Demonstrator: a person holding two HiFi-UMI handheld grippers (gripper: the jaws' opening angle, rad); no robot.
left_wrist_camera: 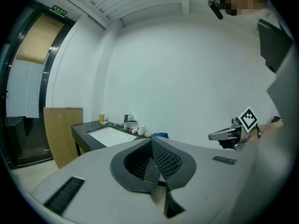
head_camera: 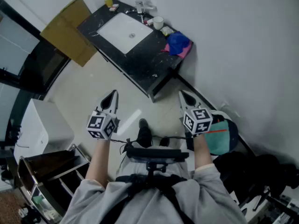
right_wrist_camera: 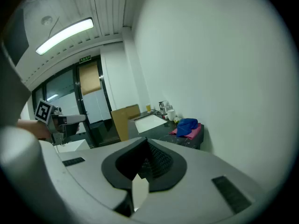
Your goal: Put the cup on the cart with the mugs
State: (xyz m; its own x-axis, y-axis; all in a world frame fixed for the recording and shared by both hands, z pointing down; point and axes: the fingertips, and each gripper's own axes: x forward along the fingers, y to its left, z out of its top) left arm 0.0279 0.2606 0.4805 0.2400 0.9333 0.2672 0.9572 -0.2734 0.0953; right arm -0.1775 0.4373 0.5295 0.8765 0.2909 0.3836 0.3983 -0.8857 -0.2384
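White cup [head_camera: 158, 22] far ahead of left gripper [head_camera: 111, 96] and right gripper [head_camera: 185, 96], jaws together, empty. Arriving closed could topple it

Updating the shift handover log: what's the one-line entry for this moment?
left tongs: shut, empty | right tongs: shut, empty | white cup: on sink counter, untouched

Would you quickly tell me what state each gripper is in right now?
Left gripper: closed, holding nothing.
Right gripper: closed, holding nothing.
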